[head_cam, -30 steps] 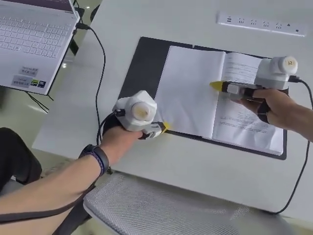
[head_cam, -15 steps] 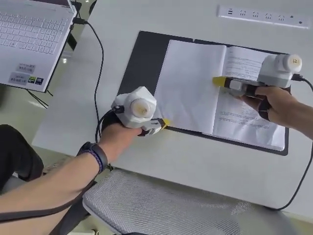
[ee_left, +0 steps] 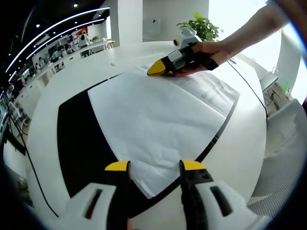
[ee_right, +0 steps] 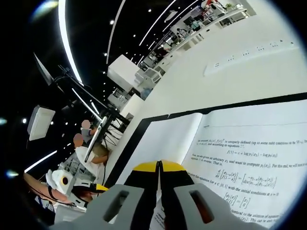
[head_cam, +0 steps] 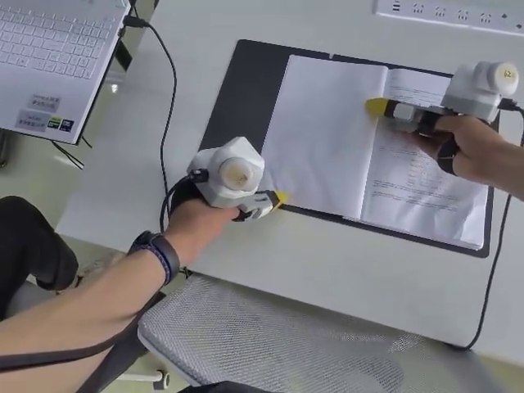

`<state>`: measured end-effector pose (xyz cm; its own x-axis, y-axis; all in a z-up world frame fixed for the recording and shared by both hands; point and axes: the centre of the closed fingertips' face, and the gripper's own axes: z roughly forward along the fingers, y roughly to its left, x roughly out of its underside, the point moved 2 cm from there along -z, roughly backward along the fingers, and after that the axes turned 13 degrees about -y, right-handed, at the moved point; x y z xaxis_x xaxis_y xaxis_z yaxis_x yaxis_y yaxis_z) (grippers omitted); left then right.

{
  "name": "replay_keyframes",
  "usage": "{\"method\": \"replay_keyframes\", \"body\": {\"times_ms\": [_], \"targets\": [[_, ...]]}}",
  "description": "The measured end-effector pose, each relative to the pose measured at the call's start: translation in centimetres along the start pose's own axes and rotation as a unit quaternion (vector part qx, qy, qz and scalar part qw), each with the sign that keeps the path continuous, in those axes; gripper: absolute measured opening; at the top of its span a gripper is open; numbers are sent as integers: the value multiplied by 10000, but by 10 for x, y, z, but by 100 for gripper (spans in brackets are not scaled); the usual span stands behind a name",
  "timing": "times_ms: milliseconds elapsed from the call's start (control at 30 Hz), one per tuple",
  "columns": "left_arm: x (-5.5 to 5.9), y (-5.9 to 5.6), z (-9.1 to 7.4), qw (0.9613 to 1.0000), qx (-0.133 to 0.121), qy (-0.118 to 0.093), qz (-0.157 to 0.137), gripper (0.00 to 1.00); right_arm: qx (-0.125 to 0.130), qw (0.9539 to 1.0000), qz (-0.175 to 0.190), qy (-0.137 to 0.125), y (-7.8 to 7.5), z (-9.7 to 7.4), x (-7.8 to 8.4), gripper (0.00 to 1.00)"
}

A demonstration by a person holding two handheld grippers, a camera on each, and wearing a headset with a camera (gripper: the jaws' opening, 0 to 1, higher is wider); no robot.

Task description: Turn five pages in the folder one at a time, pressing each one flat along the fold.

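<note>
**Work.** The folder point(head_cam: 237, 98) lies open and flat at the middle of the bench point(head_cam: 327, 262), with black cover showing along its 9 o'clock side. A blank page point(head_cam: 327, 139) covers the left half and a printed page point(head_cam: 426, 188) the right. The fold point(head_cam: 368, 172) runs between them from 12 to 6 o'clock.

**Right gripper** point(head_cam: 377, 106). You hold it with the jaws pinched tip to tip and nothing between them, which the right gripper view makes plain. It comes in from 3 o'clock, and its yellow nose sits at the fold near the 12 o'clock end. Judgement: closed jaws make one blunt nose for rubbing the crease, and you look to be at the top end of a pressing stroke. I cannot tell for certain whether the nose bears on the paper.

**Left gripper** point(head_cam: 277, 199). Its jaws are wide and hold nothing. It sits at the folder's 7 o'clock corner. In the left gripper view the near corner of the blank page lies between the two tips. Judgement: it is placed there to steady the folder and catch the turned leaf if it springs up during pressing. Contact with the page is unclear.

**Surroundings.** The laptop point(head_cam: 49, 49) is at 10 o'clock and the power strip point(head_cam: 446, 11) at 1 o'clock, both well apart from the work.

**Progress.** The stack does not show how many pages have been turned.

**Risk.** A hard stroke could drag the printed page and wrinkle it at the fold.
</note>
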<state>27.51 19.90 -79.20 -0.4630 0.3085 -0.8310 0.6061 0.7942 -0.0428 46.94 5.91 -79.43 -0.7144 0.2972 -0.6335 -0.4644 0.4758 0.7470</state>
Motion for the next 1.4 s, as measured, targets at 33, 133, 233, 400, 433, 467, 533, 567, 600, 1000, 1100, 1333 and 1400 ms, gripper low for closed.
{"method": "replay_keyframes", "body": {"times_ms": [33, 133, 233, 400, 433, 467, 533, 567, 600, 1000, 1100, 1333, 1400], "targets": [[0, 0, 0, 10000, 7, 3, -3, 39, 18, 10000, -12, -31, -7, 2, -2, 0], [0, 1, 1, 10000, 32, 2, -15, 39, 101, 9999, -6, -132, -20, 11, -10, 0], [1, 2, 1, 10000, 46, 6, 0, 39, 261, 9992, 115, -293, -24, 13, -19, 0], [0, 2, 1, 10000, 72, 12, -1, 39, 407, 9977, 312, -446, -38, 23, -32, 0], [0, 3, 1, 10000, 73, 10, -2, 39, 426, 9975, 325, -457, -39, 25, -34, 0], [0, 3, 1, 10000, 75, 7, -2, 38, 451, 9972, 349, -474, -41, 26, -36, 0], [0, 3, 0, 10000, 71, -4, -5, 38, 510, 9962, 470, -518, -40, 27, -39, 0], [0, 2, 0, 10000, 67, -8, -8, 38, 533, 9960, 483, -534, -42, 28, -41, 0], [-1, 2, 0, 10000, 65, -7, -9, 38, 573, 9956, 485, -568, -44, 30, -44, 0], [4, 8, 6, 10000, 66, -14, -29, 38, 757, 9919, 624, -804, -43, 29, -52, 0], [7, 11, 9, 10000, 70, -9, -31, 37, 654, 9933, 605, -735, -39, 26, -48, 0], [9, 12, 10, 10000, 79, -6, -40, 37, 327, 9977, 485, -351, -25, 18, -28, 0], [10, 12, 11, 10000, 73, -16, -25, 37, 253, 9981, 472, -293, -19, 15, -22, 0]]}}
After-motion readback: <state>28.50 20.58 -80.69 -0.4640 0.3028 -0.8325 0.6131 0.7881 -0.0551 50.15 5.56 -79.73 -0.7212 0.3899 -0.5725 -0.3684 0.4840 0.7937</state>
